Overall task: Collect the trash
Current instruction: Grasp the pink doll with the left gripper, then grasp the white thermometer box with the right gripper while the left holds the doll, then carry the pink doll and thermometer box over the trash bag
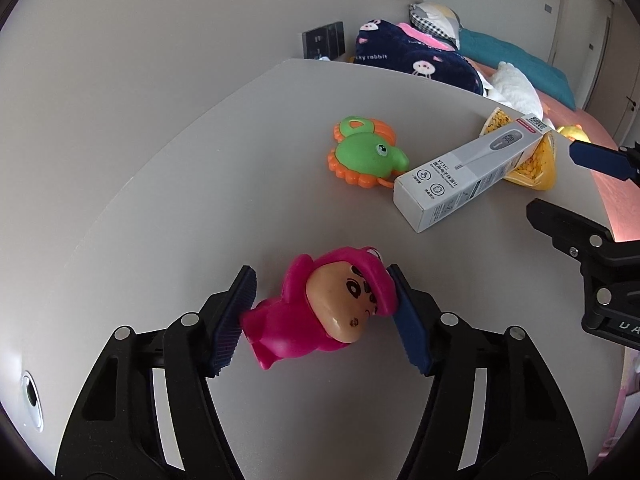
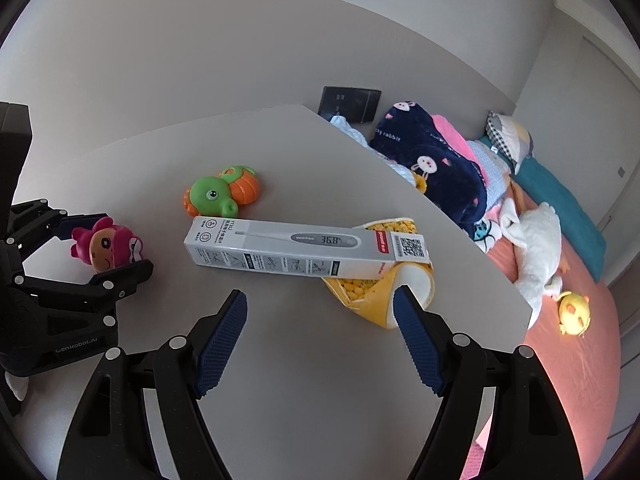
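- The table (image 1: 168, 216) is a plain pale grey surface with a curved near edge, set against a white wall (image 2: 168, 52); a dark switch panel (image 2: 350, 105) is fixed to the wall behind its far corner.
- Beyond the table's edge lies a bed with a salmon sheet (image 2: 576, 360), a navy blanket (image 2: 430, 162) printed with rabbits, a teal cover (image 2: 568, 208), a checked pillow (image 2: 508, 140), a white plush toy (image 2: 534, 244) and a small yellow plush (image 2: 574, 312).
- The left gripper (image 1: 322, 312) has its blue-padded fingers closed around a pink figurine (image 1: 316, 308) with a tan cartoon face; one pad touches its legs, the other its hood.
- The figurine lies on its side between the fingers; whether it rests on the table or is lifted cannot be told.
- The right gripper (image 2: 320, 340) hovers over the table with its fingers spread wide and nothing between them.
- A grey thermometer box (image 2: 304, 248) lies just ahead of the right gripper, its far end propped on a crushed yellow corn-print cup (image 2: 372, 292) that sits near the table's edge.
- A green and orange plastic toy (image 2: 220, 196) sits farther back, just beside the box's near end in the left wrist view.
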Available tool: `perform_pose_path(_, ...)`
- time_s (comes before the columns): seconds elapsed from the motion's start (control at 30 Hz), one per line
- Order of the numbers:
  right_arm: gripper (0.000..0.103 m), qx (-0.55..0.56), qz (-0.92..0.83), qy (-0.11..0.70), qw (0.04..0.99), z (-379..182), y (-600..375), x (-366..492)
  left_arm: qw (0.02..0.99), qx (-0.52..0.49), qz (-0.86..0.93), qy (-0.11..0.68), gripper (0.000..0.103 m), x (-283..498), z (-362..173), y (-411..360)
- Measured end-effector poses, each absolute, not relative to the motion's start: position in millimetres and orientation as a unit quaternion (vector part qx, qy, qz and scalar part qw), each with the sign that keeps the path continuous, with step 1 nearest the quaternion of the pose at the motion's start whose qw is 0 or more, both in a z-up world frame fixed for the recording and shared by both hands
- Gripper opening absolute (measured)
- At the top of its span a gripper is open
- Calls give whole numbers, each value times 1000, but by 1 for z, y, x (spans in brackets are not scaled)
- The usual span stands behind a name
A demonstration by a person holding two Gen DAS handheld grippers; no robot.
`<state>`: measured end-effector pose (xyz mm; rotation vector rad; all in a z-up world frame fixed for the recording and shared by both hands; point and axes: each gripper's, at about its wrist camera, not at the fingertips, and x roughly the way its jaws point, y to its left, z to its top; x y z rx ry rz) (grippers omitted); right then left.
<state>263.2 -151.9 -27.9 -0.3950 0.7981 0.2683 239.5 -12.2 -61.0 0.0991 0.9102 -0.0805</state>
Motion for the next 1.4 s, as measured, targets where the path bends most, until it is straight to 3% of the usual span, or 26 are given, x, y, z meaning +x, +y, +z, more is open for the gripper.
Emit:
perform_pose_path(0.53,76,-365,193,382,827,-43,-105,295,906,49,-41,419,64,214,-27,-4)
perform_pose_path(0.8,76,-365,248,399,804,-50,-96,316,906,45,-40,418,64,214,-25,-1)
perform_pose_path(1.2,30,-321,288,430,793,-44,-89,329,906,31,-28,420,64,217,-27,2)
perform_pose_path(1.4,29,-293,284,409,816,-24,-96,326,908,12,-27,417,64,214,-25,5)
